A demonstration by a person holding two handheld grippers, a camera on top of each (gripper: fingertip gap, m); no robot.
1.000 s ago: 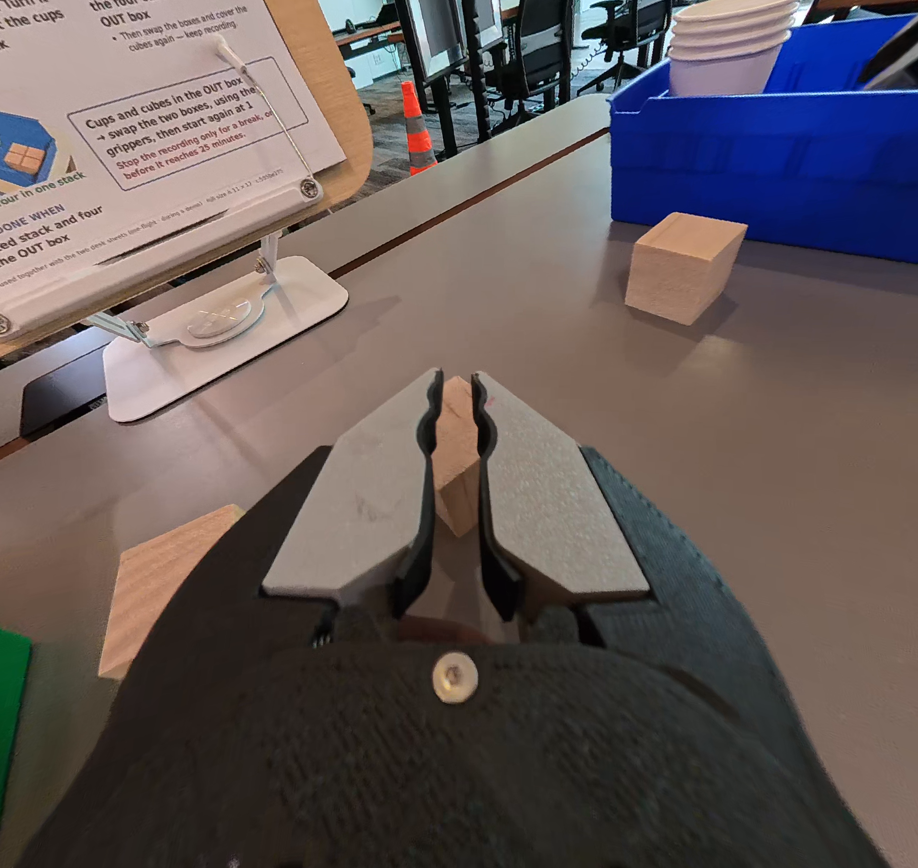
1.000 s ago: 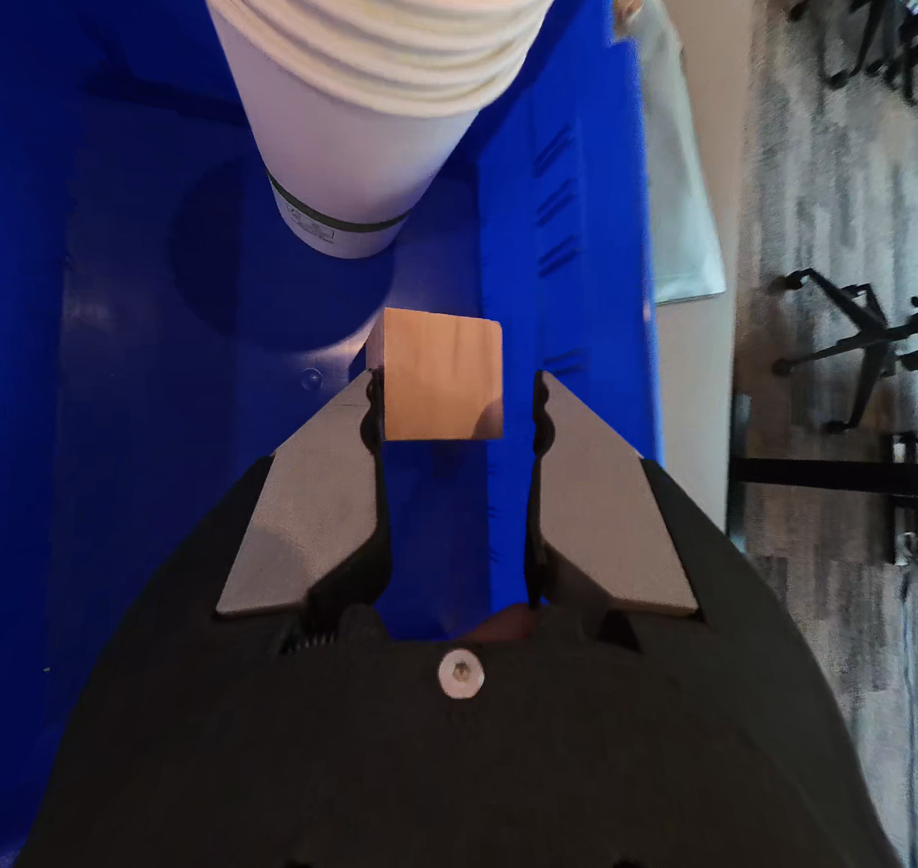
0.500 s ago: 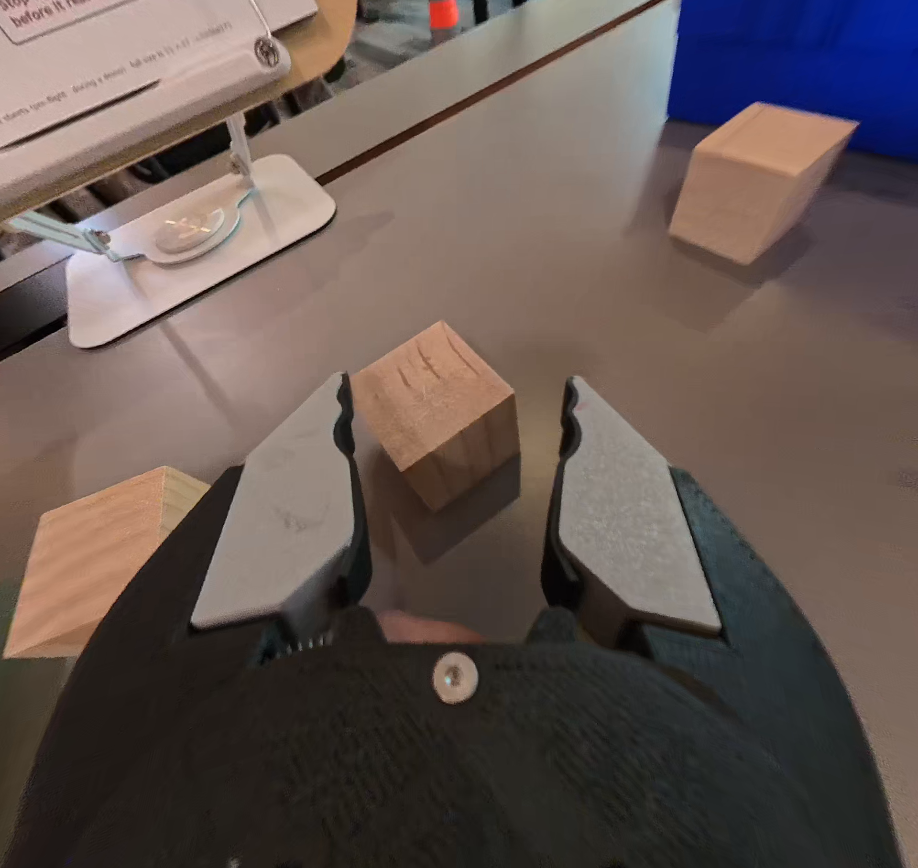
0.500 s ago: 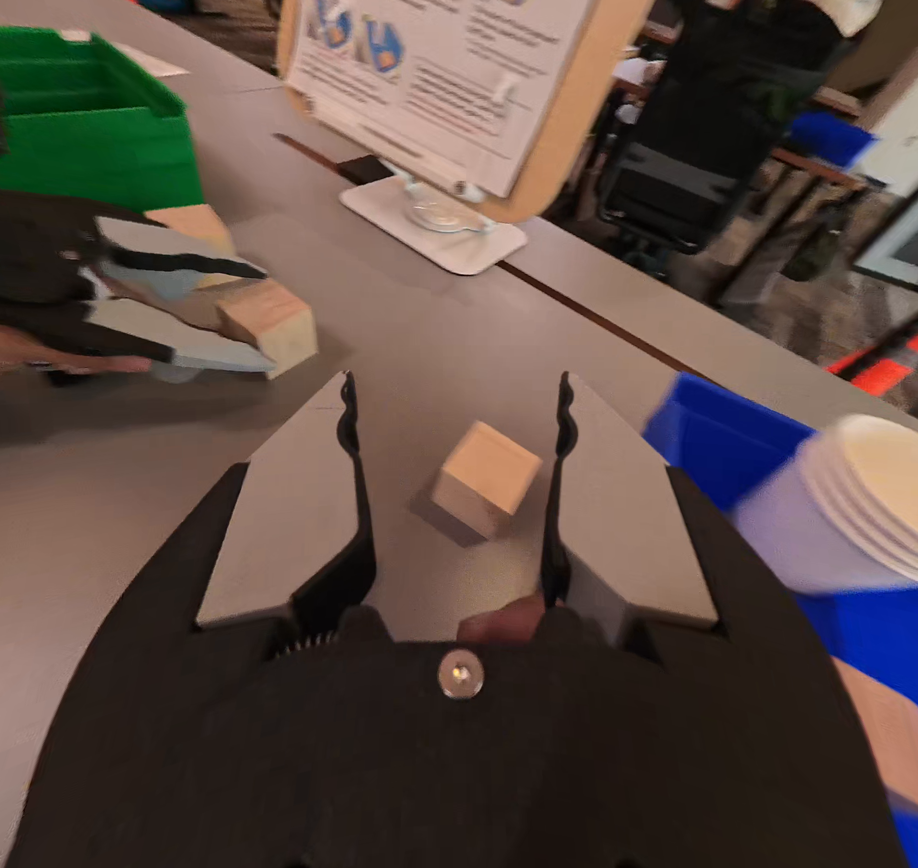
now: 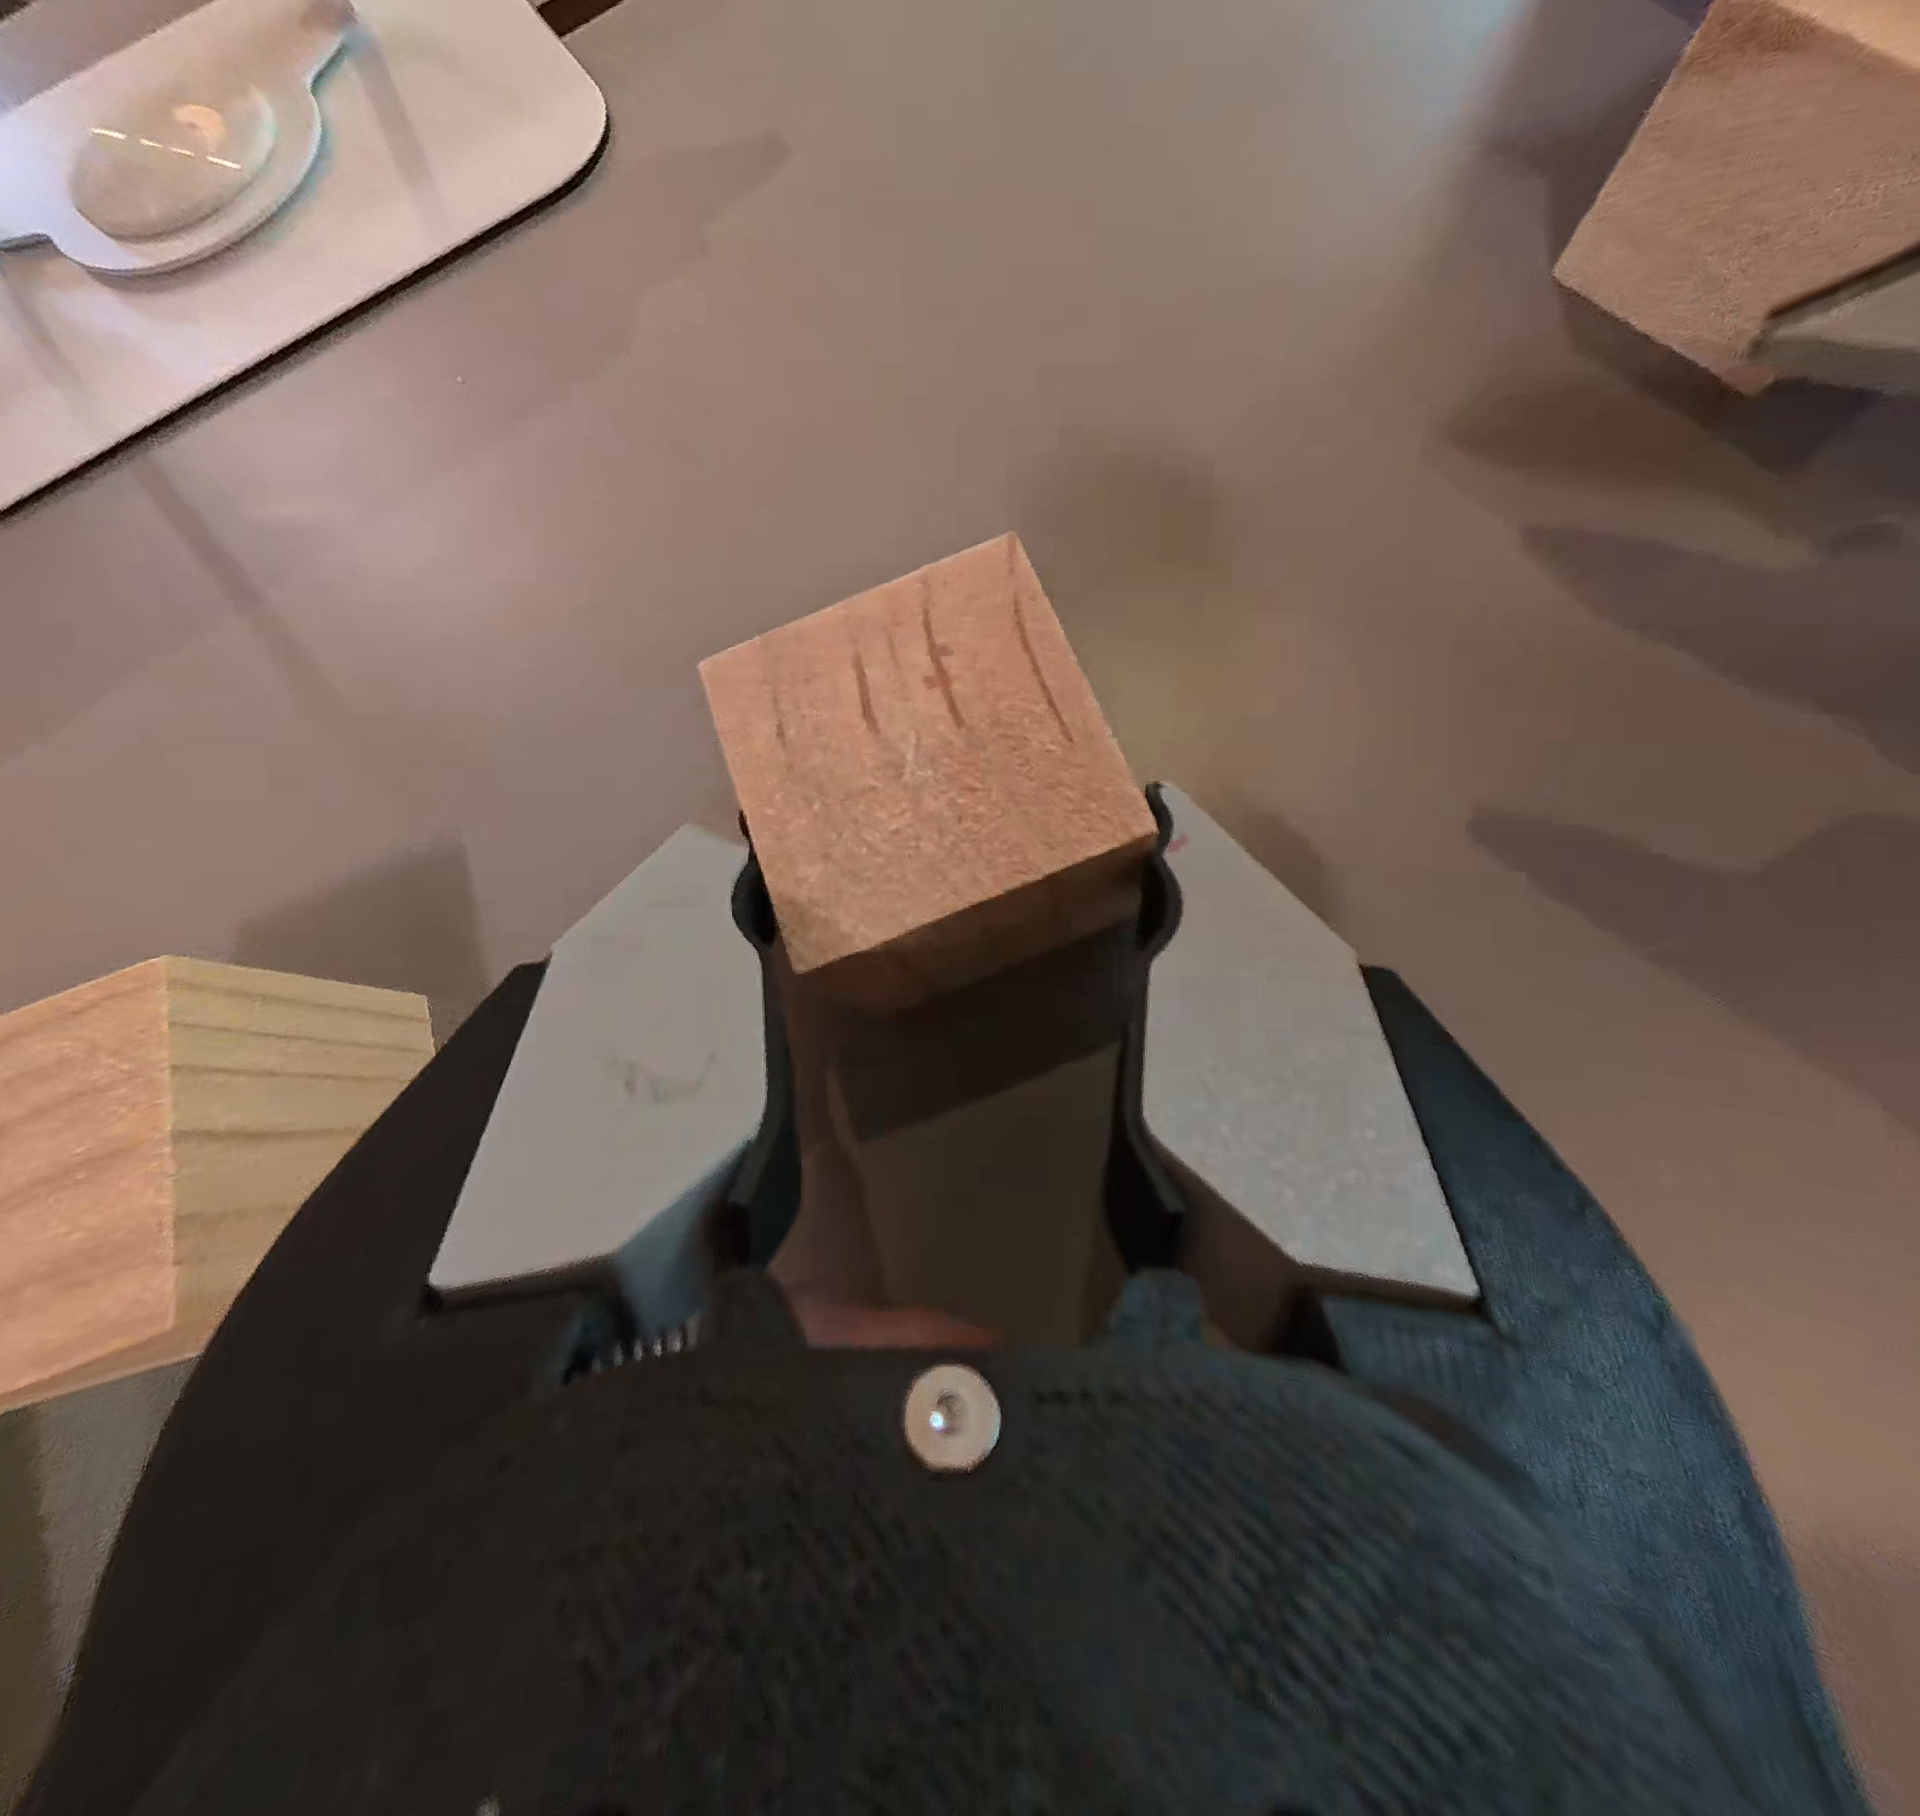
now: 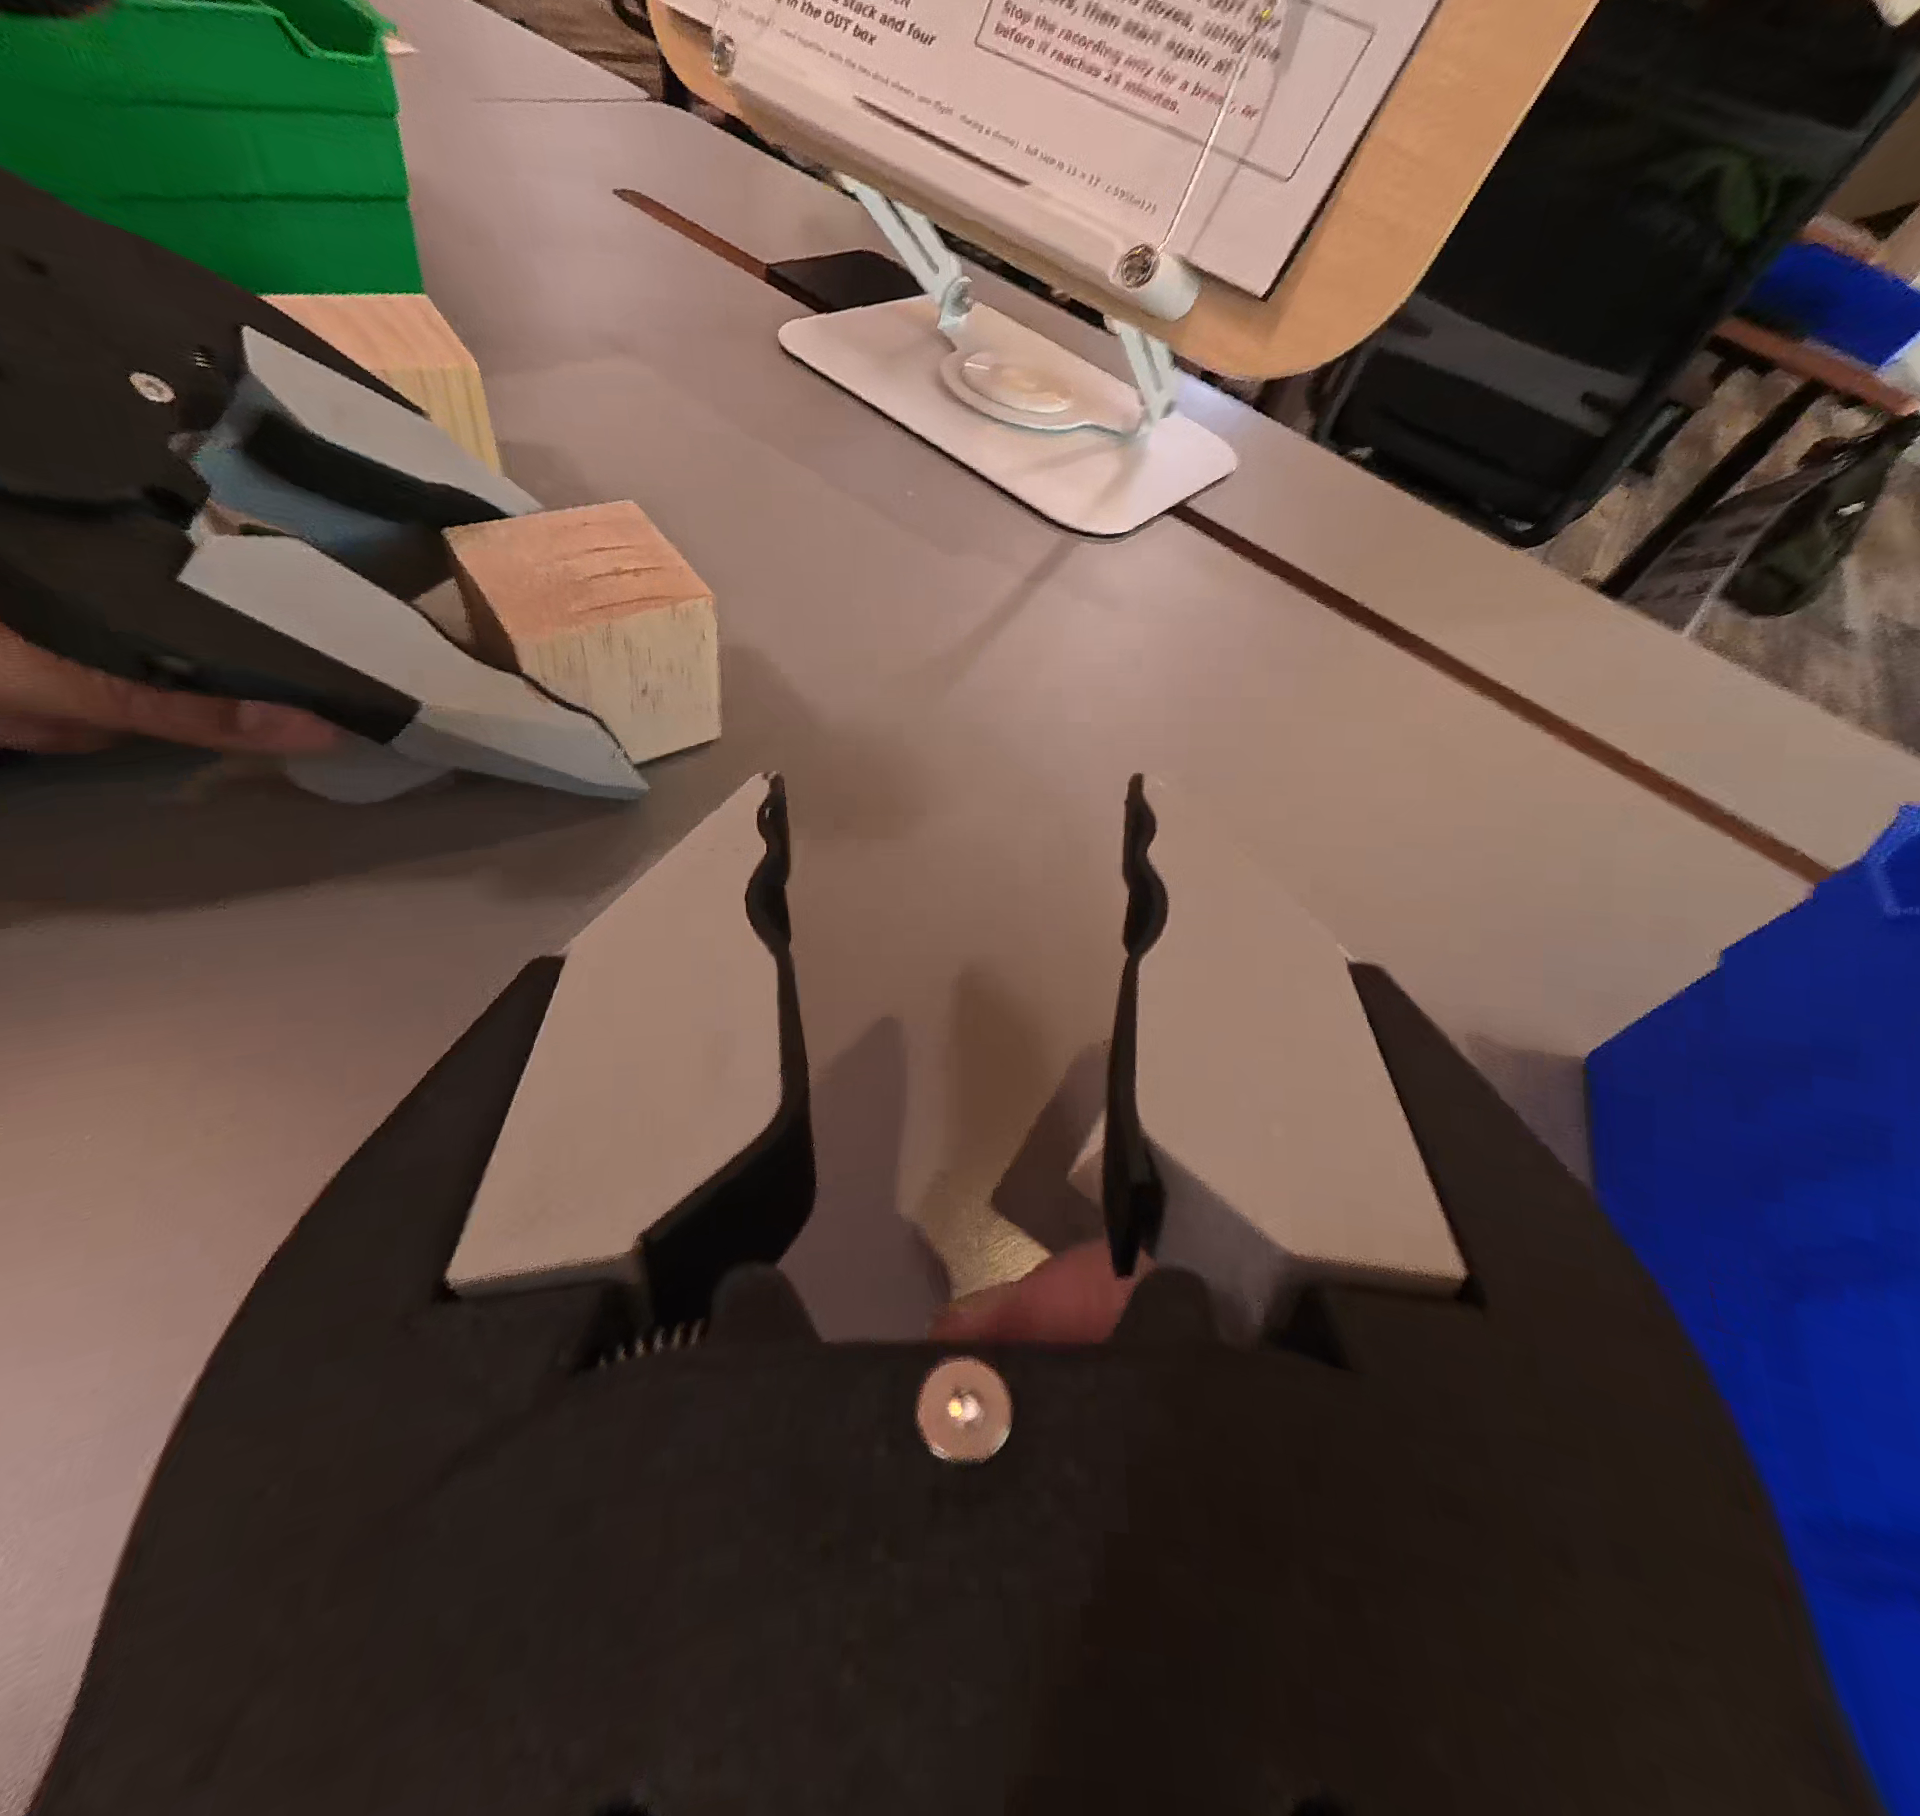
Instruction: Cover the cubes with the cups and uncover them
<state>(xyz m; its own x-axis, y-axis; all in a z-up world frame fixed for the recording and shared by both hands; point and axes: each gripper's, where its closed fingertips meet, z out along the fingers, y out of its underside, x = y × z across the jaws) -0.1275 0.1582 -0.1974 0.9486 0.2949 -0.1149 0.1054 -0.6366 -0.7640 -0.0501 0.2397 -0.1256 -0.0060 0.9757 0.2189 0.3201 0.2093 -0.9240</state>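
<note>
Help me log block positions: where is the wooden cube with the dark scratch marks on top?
The scratched cube sits on the grey table between the left claw's fingertips; the right wrist view shows it left of centre, near a second cube.

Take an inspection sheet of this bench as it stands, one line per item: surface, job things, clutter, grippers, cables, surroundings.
Surface: grey table with a dark seam running across it.
Job's things: scratched cube on the table; pale cube to its left; third cube to its right; green bin and blue bin at opposite ends; no cups seen.
Clutter: sheet stand on its white base.
Grippers: left gripper has its fingers on either side of the scratched cube, contact unclear; right gripper open, nothing at its fingertips.
Cables: nothing seen.
Surroundings: dark chair beyond the table.
</note>
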